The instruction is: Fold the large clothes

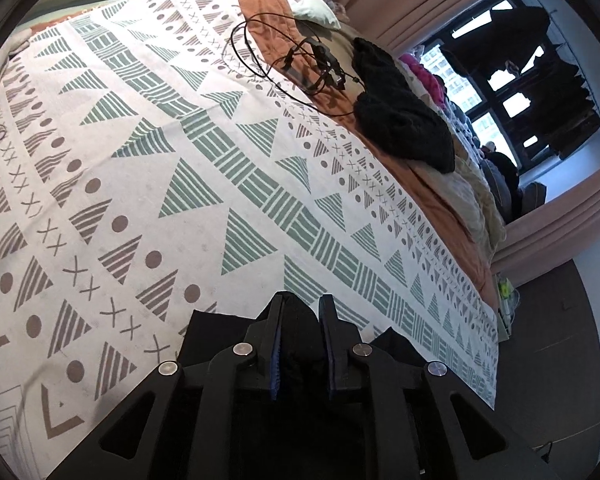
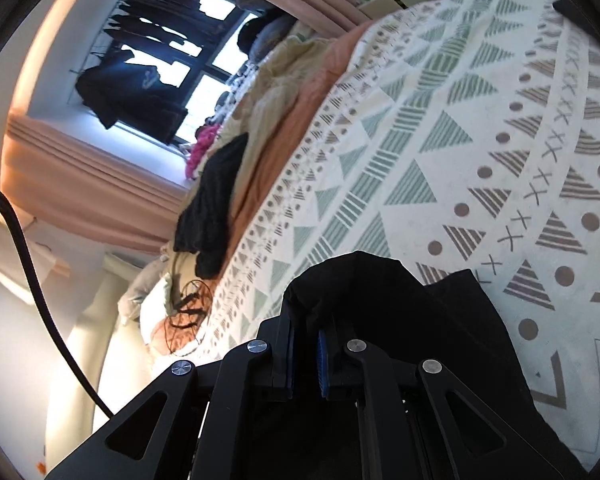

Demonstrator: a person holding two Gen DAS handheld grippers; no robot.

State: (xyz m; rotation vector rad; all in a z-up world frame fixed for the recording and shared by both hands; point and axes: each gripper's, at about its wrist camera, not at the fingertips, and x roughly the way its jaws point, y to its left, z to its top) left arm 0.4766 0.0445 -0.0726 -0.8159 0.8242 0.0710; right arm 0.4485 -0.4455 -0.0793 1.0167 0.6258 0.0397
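A black garment (image 1: 204, 332) hangs from both grippers above a bed with a white cover (image 1: 180, 160) patterned in green and brown triangles. In the left wrist view my left gripper (image 1: 302, 308) is shut on a bunched fold of the cloth, which fills the narrow gap between its blue pads (image 1: 275, 364). In the right wrist view the black garment (image 2: 400, 300) drapes over and to the right of my right gripper (image 2: 306, 332), which is shut on a fold of it. The garment's lower part is hidden under the grippers. The bed cover (image 2: 460, 140) lies flat beneath.
A black knitted piece (image 1: 400, 120) lies on the far side of the bed beside a heap of cream and pink clothes (image 1: 476, 184). Tangled cables with a small device (image 1: 320, 64) and a pillow (image 1: 300, 0) sit near the head. Dark floor (image 1: 548, 340) borders the bed.
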